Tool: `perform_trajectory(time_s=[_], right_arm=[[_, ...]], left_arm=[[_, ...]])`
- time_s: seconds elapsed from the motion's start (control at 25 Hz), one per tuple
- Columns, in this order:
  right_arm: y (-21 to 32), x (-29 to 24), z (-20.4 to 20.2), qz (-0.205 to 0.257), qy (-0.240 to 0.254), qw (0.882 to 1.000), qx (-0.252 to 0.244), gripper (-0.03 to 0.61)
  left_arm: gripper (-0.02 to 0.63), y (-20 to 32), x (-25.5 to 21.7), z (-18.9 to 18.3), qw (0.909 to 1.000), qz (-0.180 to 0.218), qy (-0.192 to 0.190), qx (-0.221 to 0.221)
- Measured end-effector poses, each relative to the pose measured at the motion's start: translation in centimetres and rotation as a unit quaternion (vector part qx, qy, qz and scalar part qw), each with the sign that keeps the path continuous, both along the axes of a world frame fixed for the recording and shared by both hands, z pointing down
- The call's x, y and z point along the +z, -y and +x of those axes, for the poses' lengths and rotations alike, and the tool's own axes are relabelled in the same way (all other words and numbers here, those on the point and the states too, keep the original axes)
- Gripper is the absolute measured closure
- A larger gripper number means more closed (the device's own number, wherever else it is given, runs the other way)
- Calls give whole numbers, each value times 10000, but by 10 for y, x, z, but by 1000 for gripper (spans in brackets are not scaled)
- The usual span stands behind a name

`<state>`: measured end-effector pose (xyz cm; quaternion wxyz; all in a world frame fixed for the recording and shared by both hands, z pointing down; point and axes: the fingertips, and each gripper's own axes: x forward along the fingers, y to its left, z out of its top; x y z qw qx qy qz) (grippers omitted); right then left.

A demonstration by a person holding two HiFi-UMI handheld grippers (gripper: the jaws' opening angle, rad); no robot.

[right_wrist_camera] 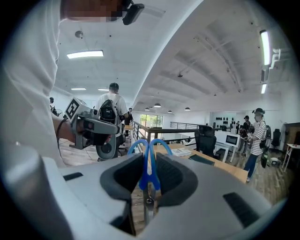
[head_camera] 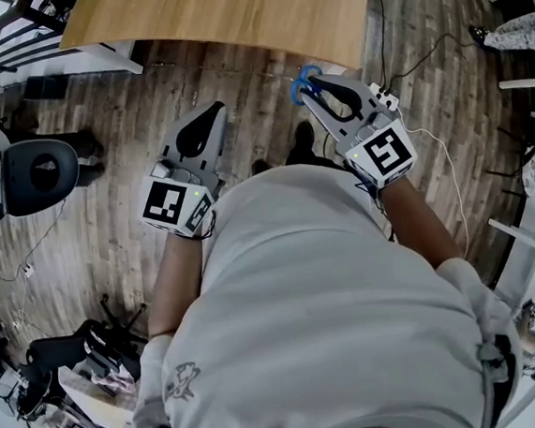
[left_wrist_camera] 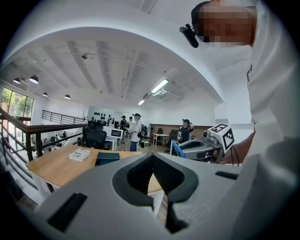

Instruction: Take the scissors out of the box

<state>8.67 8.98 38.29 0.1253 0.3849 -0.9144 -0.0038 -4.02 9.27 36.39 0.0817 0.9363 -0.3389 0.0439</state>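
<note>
I hold the scissors [right_wrist_camera: 148,165] in my right tongs [head_camera: 313,85]. The tongs pinch them in the middle, where the blue handles meet the blades. The blue loops stick out past the tips, and the blades point back toward me. So the scissors are up in the air on the right, near the near edge of the wooden table [head_camera: 229,14] and over the floor [head_camera: 108,214]. They do not touch the table. My left tongs [head_camera: 212,114] are on the left, a bit nearer to me. They are pressed together and there is nothing in them. The two tongs are apart from each other. I cannot see a box for sure. There is a dark flat thing [left_wrist_camera: 107,158] on the table, next to a white booklet [left_wrist_camera: 79,154], but I cannot tell if that is the box. I think the taking-out step is done, since the scissors are in my grip and not inside anything. What is left, I think, is to put them down. For that I would need to reach over the table and bring the scissors low till they lie on the wood. Only then should I let the tongs spread. I should hold the pinch firm on the way, since the grip is on a thin part and the scissors could tip or slip.
</note>
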Motion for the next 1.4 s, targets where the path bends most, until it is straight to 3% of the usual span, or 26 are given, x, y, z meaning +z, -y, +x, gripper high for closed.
perform_trajectory(time_s=[0.36,0.76,1.4], right_arm=[[-30,-5,-23,145,118,9997,123,486],[-50,-13,-27,269,204,9992,199,486],[-46,-17,-28,333,178,9991,186,485]], left_arm=[[609,-20,-4,-23,9999,86,1,56],[609,-34,-9,-23,9998,152,-75,86],[609,-33,-12,-26,9997,189,-129,27]])
